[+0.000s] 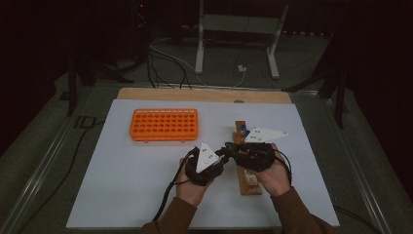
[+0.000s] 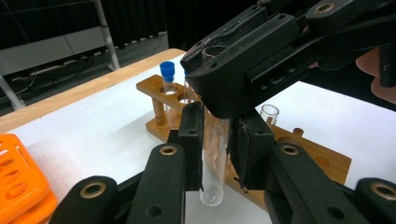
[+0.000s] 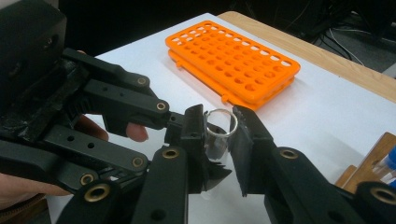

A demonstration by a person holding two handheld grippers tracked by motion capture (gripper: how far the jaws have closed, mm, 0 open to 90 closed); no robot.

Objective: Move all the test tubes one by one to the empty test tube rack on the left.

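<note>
Right hand-held gripper (image 3: 218, 135) clamping glass tube (image 3: 218, 135), orange rack (image 3: 233, 60) beyond

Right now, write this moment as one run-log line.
left gripper: shut on test tube | right gripper: shut on test tube | wooden rack: behind

Between your two black grippers, left gripper (image 2: 215, 142) and right gripper (image 3: 218, 135), you hold a clear, colourless glass test tube (image 2: 214, 158). Just behind them stands a light brown wooden tube rack (image 2: 322, 158), and the tube at its far end wears a bright blue cap (image 2: 166, 71). Off to the left of your left gripper lies a vivid orange plastic tube tray (image 1: 164, 124), dotted with rows of round holes. Each gripper carries a pale grey three-cornered plate (image 1: 206, 156). All of it sits on a plain white sheet (image 1: 126, 175) over a tan wooden board (image 1: 204, 94). Your sleeves (image 1: 297, 214) are brown.
</note>
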